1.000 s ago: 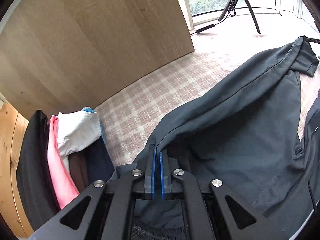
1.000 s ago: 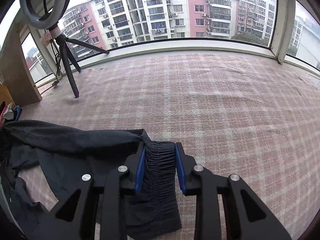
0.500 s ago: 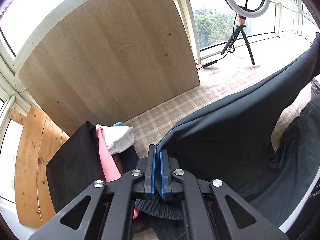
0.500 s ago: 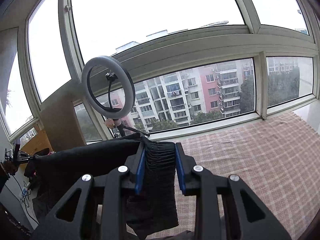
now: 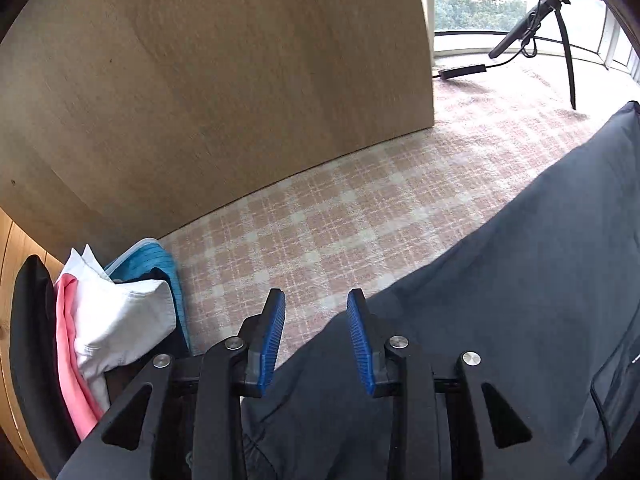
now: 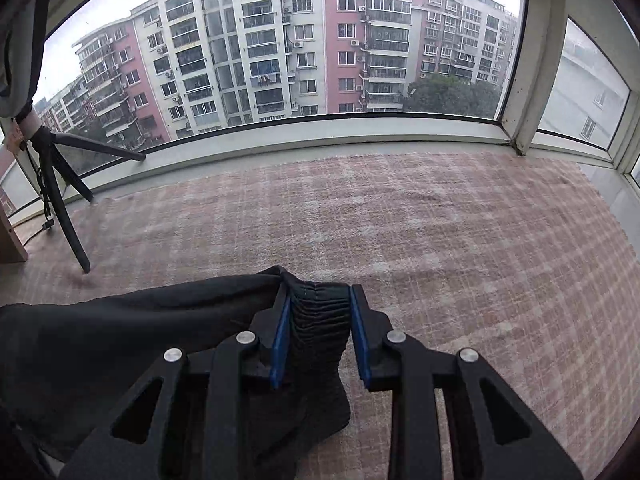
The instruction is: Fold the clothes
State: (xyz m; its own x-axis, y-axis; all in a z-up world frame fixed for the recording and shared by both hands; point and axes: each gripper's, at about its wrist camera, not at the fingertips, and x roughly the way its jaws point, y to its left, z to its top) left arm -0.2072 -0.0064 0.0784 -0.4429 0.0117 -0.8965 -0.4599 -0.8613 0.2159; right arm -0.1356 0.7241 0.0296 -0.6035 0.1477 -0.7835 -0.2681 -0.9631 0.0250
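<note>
Dark trousers (image 5: 500, 300) stretched lengthwise from left tool (image 5: 316, 338), spread apart and empty, to right tool (image 6: 320, 332), clamped on waistband (image 6: 320, 312).

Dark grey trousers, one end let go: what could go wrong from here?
1. The right gripper clamps only the bunched elastic waistband; pulling could drag the dark grey trousers askew on the plaid carpet.
2. The open left gripper sits close to the clothes pile; regrasping might snag it.
</note>
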